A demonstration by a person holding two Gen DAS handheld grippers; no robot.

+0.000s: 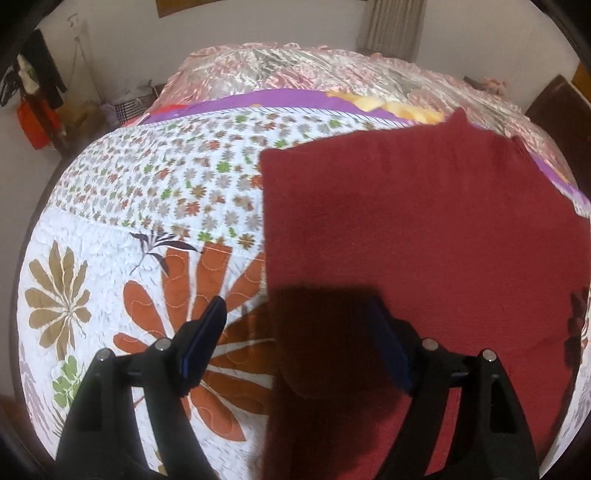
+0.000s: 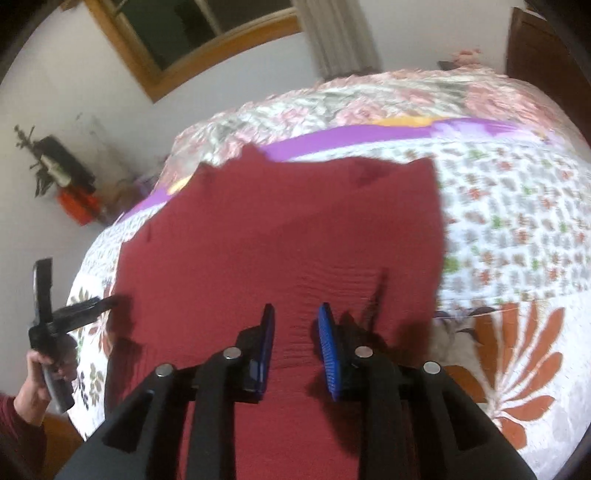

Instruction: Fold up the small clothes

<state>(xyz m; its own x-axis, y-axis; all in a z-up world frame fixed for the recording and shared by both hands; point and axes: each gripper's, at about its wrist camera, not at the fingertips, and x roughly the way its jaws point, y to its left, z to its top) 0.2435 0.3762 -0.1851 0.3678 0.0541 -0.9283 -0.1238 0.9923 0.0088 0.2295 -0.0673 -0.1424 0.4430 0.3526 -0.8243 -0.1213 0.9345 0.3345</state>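
Nearest in the left wrist view, the left hand-held gripper (image 1: 295, 325) has its blue-padded fingers spread wide, holding nothing; one finger hangs over the floral quilt (image 1: 110, 258), the other over the near left edge of the dark red garment (image 1: 424, 229), on which it casts a shadow. In the right wrist view, the right hand-held gripper (image 2: 295, 332) is narrowly parted, its blue pads (image 2: 328, 350) just above the ribbed near portion of the same dark red garment (image 2: 280, 229); nothing lies between them, and contact with the cloth cannot be judged. At the left margin of that view a hand (image 2: 40, 373) in a dark red sleeve holds the left hand-held gripper (image 2: 92, 306) at the garment's edge. The garment lies spread flat on the bed, over the quilt. Beyond its far edge come a purple band of bedding (image 1: 280, 101), then a pink flowered cover (image 2: 332, 99). Farthest are the white wall, a wood-framed window (image 2: 192, 40) and a curtain (image 2: 336, 33).
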